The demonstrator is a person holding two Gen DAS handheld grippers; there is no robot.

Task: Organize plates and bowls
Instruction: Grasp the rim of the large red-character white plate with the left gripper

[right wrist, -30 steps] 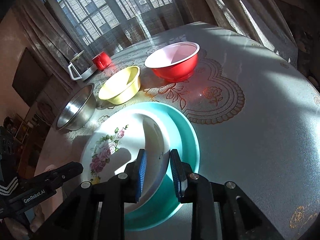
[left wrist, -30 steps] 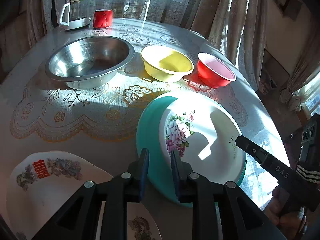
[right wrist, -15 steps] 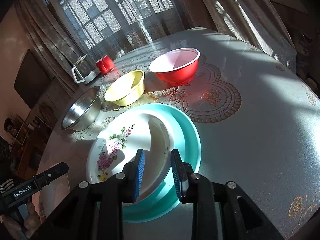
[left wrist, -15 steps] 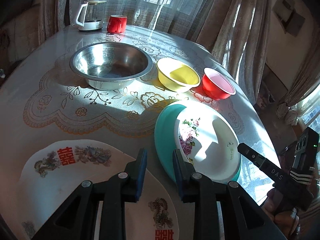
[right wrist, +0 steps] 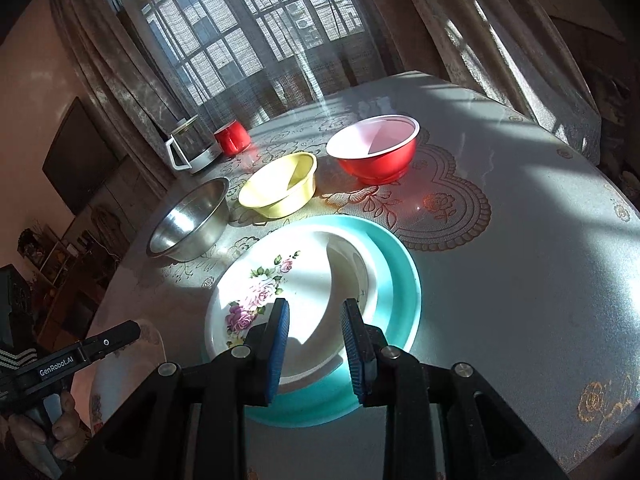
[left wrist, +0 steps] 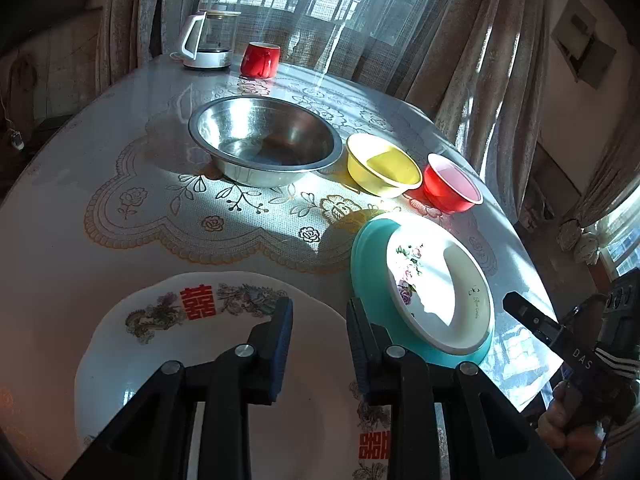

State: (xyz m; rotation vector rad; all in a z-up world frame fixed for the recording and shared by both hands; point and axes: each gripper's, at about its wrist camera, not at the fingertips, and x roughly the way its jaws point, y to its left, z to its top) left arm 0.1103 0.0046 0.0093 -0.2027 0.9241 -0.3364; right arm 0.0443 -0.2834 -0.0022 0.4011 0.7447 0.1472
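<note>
Left gripper (left wrist: 319,330) now over large plate (left wrist: 160,356)

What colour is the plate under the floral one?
Teal plate, beneath the floral plate; right wrist view shows it best.

Strong sun comes through the big barred window (right wrist: 248,36) and makes bright patches and dark shadows on the round lace-covered bench (left wrist: 120,208). The shiny steel bowl (left wrist: 264,140) glints. Edges bend and the corners are dark.

Three bowls (left wrist: 384,170) sit in a row across the table's (left wrist: 72,216) middle. A kettle (left wrist: 208,40) and mug (left wrist: 260,60) stand at its far edge; two stacked plates (left wrist: 436,284) lie nearer, a platter (left wrist: 208,356) at the near edge.
</note>
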